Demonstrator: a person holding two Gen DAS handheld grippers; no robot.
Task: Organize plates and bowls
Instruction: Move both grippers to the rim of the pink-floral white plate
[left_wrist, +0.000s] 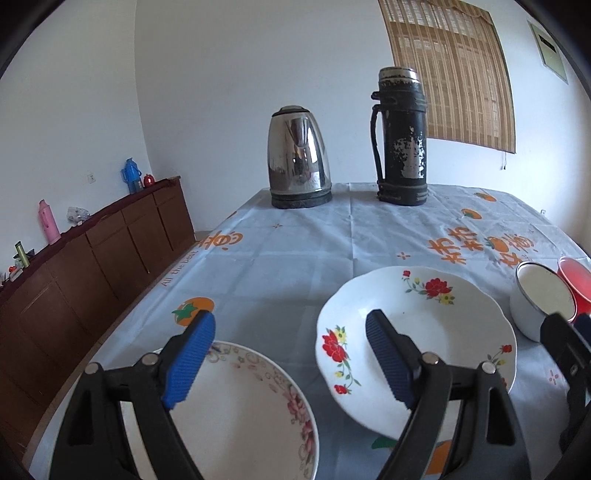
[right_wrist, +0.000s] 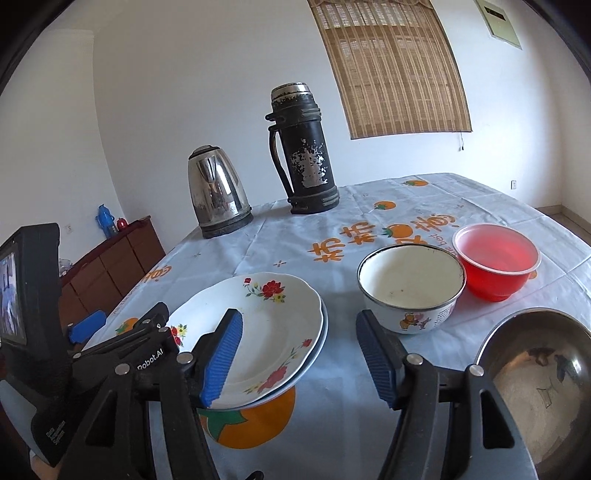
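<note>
A white plate with red flowers (left_wrist: 417, 332) lies mid-table; in the right wrist view it (right_wrist: 266, 325) rests on a second plate. A plate with a pink floral rim (left_wrist: 240, 406) lies near the left front edge. A white enamel bowl (right_wrist: 410, 288), a red plastic bowl (right_wrist: 496, 262) and a steel bowl (right_wrist: 539, 376) stand to the right. My left gripper (left_wrist: 288, 354) is open and empty above the two plates. My right gripper (right_wrist: 299, 354) is open and empty between the flowered plate and the enamel bowl.
A steel kettle (left_wrist: 297, 162) and a black thermos flask (left_wrist: 400, 136) stand at the far side of the table. A brown sideboard (left_wrist: 92, 258) runs along the left wall. The tablecloth (left_wrist: 280, 258) is white with orange prints.
</note>
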